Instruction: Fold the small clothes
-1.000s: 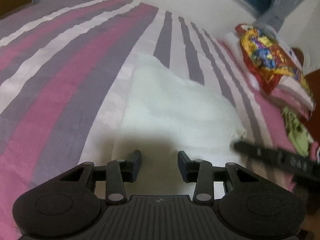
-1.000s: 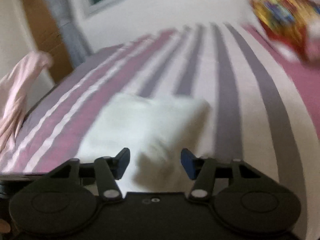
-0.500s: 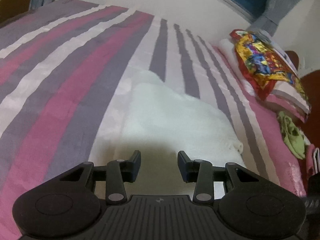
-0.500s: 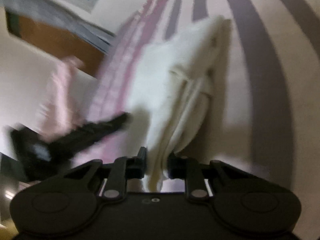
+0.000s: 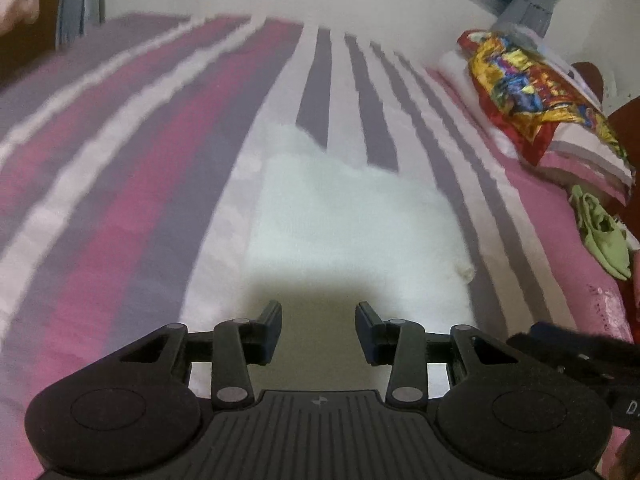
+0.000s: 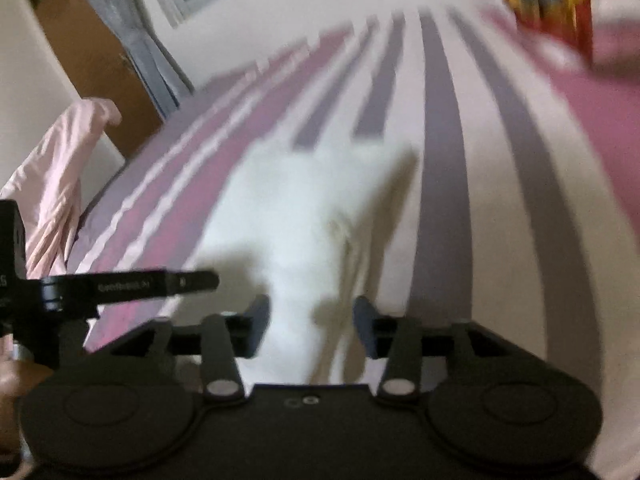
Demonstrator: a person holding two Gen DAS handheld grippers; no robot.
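Note:
A folded white garment (image 5: pixel 352 216) lies on the striped bedsheet (image 5: pixel 120 200); it also shows in the right wrist view (image 6: pixel 304 208), blurred. My left gripper (image 5: pixel 319 316) is open and empty just above the garment's near edge. My right gripper (image 6: pixel 310 312) is open, its fingers either side of the garment's near end without gripping it. The right gripper's finger (image 5: pixel 576 348) shows at the lower right of the left wrist view, and the left gripper's finger (image 6: pixel 132 286) at the left of the right wrist view.
A stack of folded clothes with a colourful red and yellow cloth (image 5: pixel 528 92) on top sits at the right of the bed, with a green garment (image 5: pixel 600 232) near it. A pink cloth (image 6: pixel 56 184) hangs at the bed's left edge. A wall and curtain stand beyond.
My right gripper was shut on the garment's edge half a second ago; now it is open and has swung back to face along the bed. The left gripper stayed open and drew back slightly.

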